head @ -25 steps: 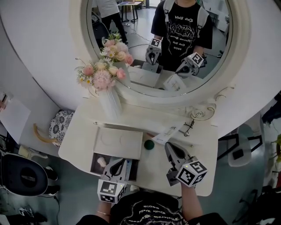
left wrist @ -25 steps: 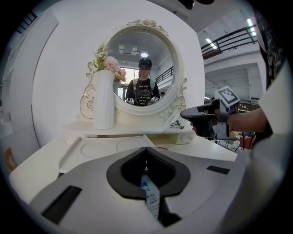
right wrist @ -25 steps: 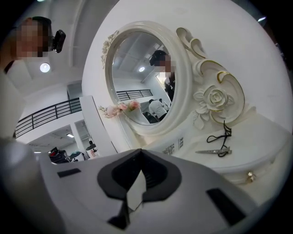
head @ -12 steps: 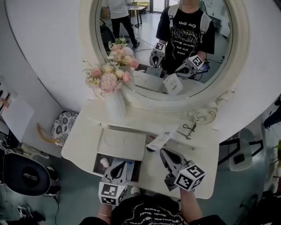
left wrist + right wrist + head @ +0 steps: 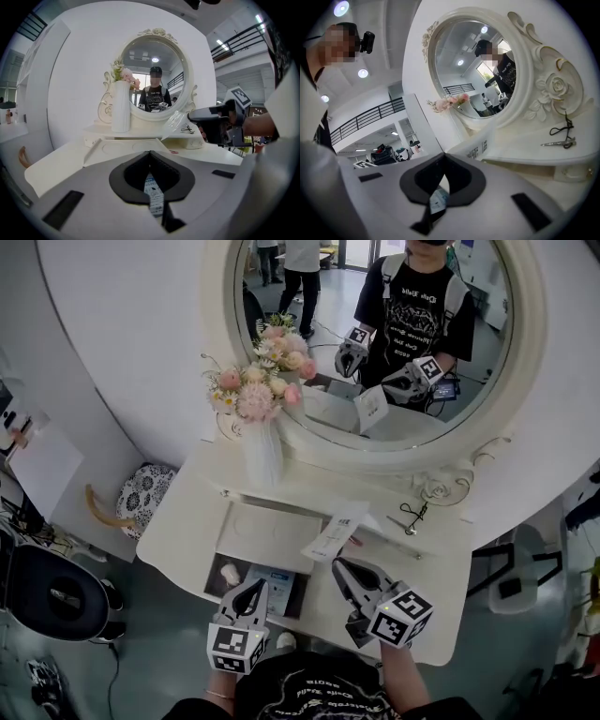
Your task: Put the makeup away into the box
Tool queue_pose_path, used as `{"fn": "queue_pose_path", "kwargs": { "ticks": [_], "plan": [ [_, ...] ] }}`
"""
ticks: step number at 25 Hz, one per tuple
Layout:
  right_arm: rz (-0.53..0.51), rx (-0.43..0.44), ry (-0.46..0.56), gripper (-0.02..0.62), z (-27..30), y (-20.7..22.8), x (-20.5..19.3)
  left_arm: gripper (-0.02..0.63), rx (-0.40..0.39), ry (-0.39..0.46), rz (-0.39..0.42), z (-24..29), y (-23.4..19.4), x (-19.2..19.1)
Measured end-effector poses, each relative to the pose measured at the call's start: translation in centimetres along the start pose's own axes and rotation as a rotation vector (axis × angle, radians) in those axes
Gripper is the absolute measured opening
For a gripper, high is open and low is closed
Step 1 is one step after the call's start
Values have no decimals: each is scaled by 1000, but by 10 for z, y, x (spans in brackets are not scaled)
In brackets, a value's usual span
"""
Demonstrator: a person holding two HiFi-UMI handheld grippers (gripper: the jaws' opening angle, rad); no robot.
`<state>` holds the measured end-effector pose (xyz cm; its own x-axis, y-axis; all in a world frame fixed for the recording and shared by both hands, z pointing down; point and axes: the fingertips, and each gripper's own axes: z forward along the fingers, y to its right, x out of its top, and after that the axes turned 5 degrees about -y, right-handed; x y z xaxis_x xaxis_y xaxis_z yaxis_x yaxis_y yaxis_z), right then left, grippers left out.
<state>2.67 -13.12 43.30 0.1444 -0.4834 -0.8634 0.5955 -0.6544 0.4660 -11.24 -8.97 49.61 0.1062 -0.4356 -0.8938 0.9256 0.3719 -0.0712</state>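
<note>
A white box (image 5: 215,588) with a dark inside stands open at the dressing table's front, its lid (image 5: 272,532) lying flat behind it. A blue-and-white packet (image 5: 274,581) and a small cream round piece (image 5: 230,573) lie inside. My left gripper (image 5: 252,586) (image 5: 150,153) hovers over the box with its jaws together; printed packet shows through the gap behind them. My right gripper (image 5: 340,564) (image 5: 443,157) is shut on a clear, white-labelled sachet (image 5: 328,532) (image 5: 479,144) that sticks up ahead of the jaws, just right of the lid. The left gripper view shows that sachet (image 5: 176,124) too.
A white vase of pink flowers (image 5: 263,451) stands at the back left under the round mirror (image 5: 394,352). A black hair clip (image 5: 410,517) (image 5: 558,139) lies on the raised shelf at the right. A small red item (image 5: 354,542) rests near the sachet.
My right gripper has carried the sachet left, closer to the box and lid. The left gripper has stayed over the box. A green round item beside the lid is now hidden.
</note>
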Motion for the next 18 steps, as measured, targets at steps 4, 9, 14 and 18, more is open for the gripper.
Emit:
{"fn": "queue_pose_path", "kwargs": {
  "ticks": [4, 9, 14, 18],
  "plan": [
    [-15, 47, -16, 8, 8, -15, -3, 15, 22, 4, -9, -8, -6, -3],
    [-28, 119, -41, 8, 20, -34, -9, 15, 59, 13, -26, -19, -15, -6],
    [-23, 168, -64, 8, 32, -48, -15, 15, 104, 21, -40, -33, -28, -8],
    [-36, 187, -79, 8, 36, -56, -19, 15, 127, 35, -36, -42, -35, -3]
  ]
}}
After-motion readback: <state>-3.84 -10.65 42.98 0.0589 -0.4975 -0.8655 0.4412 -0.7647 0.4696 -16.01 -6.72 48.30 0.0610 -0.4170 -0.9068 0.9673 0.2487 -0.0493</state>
